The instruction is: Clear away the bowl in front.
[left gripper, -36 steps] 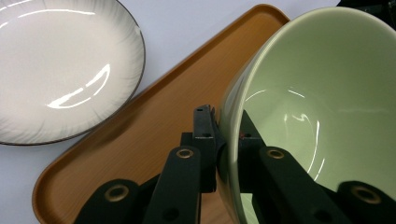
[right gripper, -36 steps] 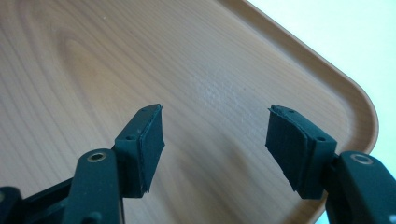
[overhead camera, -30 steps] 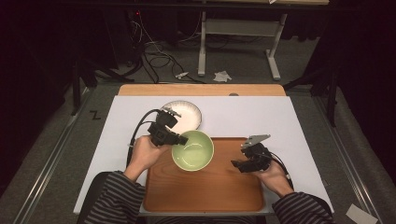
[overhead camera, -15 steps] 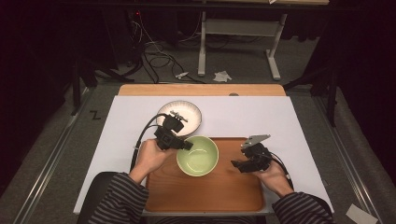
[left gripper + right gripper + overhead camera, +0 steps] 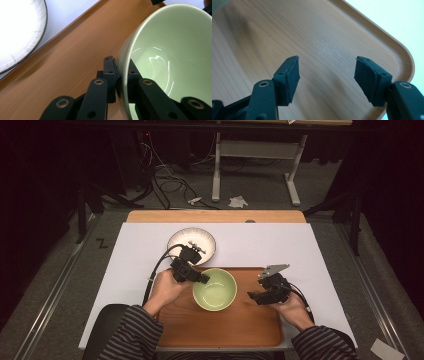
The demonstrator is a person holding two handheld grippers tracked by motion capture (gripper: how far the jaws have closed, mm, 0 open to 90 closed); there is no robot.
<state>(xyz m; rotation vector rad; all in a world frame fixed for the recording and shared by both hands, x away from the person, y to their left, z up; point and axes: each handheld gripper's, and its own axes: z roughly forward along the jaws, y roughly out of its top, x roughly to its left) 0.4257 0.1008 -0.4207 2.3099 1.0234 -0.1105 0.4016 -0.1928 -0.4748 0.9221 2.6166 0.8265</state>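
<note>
High view: green bowl (image 5: 215, 289) on wooden tray (image 5: 220, 335), toward tray's far left quarter, upright, mouth up, nothing inside. Left gripper (image 5: 204, 279) at bowl's left rim, clamped on the wall. Right gripper (image 5: 255, 296) above tray's right part, well apart from bowl, holding nothing. White plate (image 5: 191, 243) on white table cover (image 5: 310, 250) just beyond tray's far left corner, near the left gripper body, apart from bowl. Person's left hand (image 5: 167, 287) and right hand (image 5: 292, 307) behind respective grippers; striped sleeves (image 5: 132, 335) at bottom edge.

Left gripper view: left gripper (image 5: 122, 75) pinching rim of green bowl (image 5: 175, 50); one jaw against outer wall, other jaw against inner wall, pads pressed to ceramic on both sides. Bowl interior glossy, light reflections on inner wall. Wooden tray (image 5: 62, 65) beneath and to the left of bowl. White plate (image 5: 17, 32) with dark rim line at upper left, beyond tray edge, resting on white table cover (image 5: 72, 10).

Right gripper view: right gripper (image 5: 327, 72) spread wide, jaws well apart, nothing between pads. Wooden tray (image 5: 312, 37) directly below, rounded corner and raised edge at right. White table cover (image 5: 392, 22) beyond tray edge at upper right.

Contact between bowl base and tray: cannot tell whether resting or slightly lifted.
</note>
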